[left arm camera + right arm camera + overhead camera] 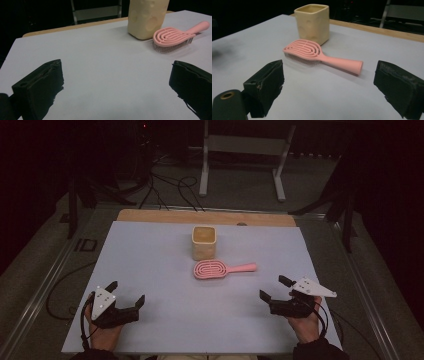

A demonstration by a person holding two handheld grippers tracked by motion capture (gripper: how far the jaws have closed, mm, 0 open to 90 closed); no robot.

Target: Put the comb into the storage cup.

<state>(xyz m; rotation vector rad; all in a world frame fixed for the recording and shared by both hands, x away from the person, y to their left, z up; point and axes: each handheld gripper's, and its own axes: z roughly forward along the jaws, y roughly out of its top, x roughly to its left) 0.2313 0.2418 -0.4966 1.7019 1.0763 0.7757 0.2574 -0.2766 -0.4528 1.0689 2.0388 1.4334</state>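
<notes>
Both grippers, left (125, 292) and right (274, 288), gape apart on the bench (150, 270); the brush (220, 268) lies beside the cup (204, 242).

Left gripper (116, 82) jaws spread wide over the pale mat (100, 62); beyond, a pink hairbrush (175, 36) lies bristles-down just beside, perhaps touching, a cream cup (146, 17)

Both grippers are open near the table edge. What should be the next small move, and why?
Probably move the right gripper forward toward the pink hairbrush: its handle points to that side, lies free beside the yellow cup, and the jaws are already open.
</notes>
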